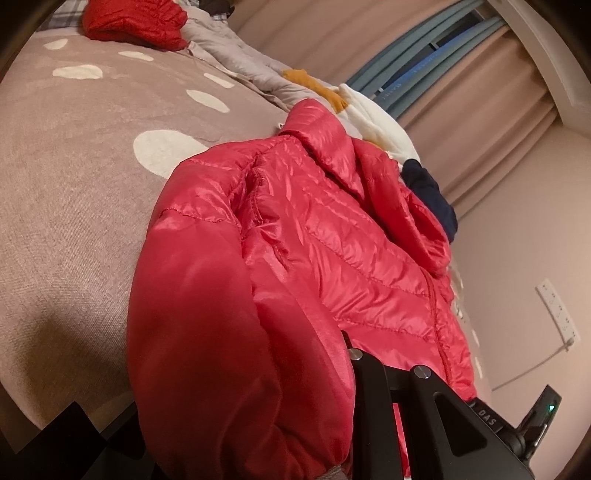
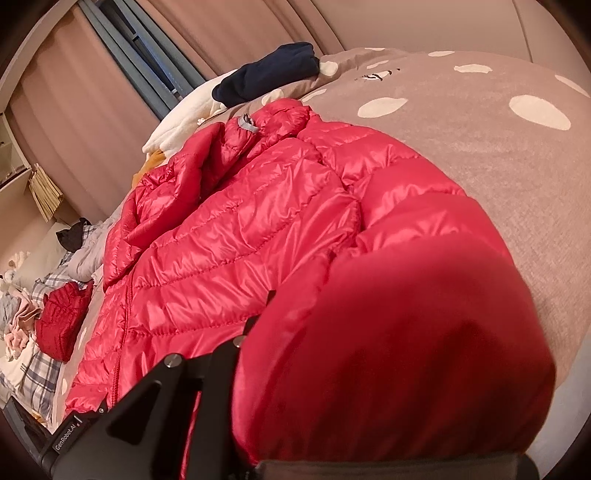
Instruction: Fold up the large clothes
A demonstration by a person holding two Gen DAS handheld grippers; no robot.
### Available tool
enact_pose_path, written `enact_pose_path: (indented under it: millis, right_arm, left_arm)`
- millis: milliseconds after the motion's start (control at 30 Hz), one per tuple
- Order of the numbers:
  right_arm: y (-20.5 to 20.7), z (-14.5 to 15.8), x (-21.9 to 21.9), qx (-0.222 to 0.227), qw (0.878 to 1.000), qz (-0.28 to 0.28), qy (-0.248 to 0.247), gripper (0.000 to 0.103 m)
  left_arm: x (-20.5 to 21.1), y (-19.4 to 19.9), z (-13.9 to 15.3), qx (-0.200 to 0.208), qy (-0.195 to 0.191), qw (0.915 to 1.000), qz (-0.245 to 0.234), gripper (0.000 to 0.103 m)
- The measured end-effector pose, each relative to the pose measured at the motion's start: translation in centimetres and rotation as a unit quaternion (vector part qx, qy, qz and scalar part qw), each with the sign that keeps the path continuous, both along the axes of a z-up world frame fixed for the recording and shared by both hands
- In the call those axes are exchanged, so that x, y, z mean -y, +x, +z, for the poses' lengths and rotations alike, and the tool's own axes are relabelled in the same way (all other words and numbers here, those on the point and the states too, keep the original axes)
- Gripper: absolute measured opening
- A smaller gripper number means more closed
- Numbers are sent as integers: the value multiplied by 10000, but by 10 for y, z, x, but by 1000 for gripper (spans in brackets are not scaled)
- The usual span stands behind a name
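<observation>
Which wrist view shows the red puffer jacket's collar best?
The right wrist view: the red puffer jacket lies with its collar open and the grey inner loop showing. In the left wrist view the collar appears side-on, folded over, and the loop is hidden.

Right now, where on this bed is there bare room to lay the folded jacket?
Bare blanket beside the jacket, up to the small red garment. Crowded along the curtain side: white, navy and grey clothes.

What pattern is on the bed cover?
Taupe bed cover with irregular white spots, clearest in the left wrist view.
</observation>
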State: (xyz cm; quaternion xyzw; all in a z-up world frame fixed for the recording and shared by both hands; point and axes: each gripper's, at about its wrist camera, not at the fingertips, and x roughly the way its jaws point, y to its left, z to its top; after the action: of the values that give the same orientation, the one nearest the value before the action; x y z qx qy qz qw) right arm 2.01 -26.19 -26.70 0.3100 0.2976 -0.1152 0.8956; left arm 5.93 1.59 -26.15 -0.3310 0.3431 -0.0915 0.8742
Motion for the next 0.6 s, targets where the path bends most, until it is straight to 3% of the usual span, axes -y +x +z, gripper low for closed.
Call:
enact_pose_path:
  millis: [200, 400, 600]
  right_arm:
    - [-8, 5, 8, 331, 9989, 100, 325, 13]
    - [-31, 46, 9, 1168, 9921, 375, 247, 13]
    - [-53, 77, 8, 1568, 9854, 621, 221, 13]
  left_arm:
    - [-1, -3, 8, 121, 110, 9999, 22, 19]
    - [1, -20, 47, 707, 758, 9946, 98, 18]
    - [-12, -41, 82, 1058, 455, 9933, 115, 18]
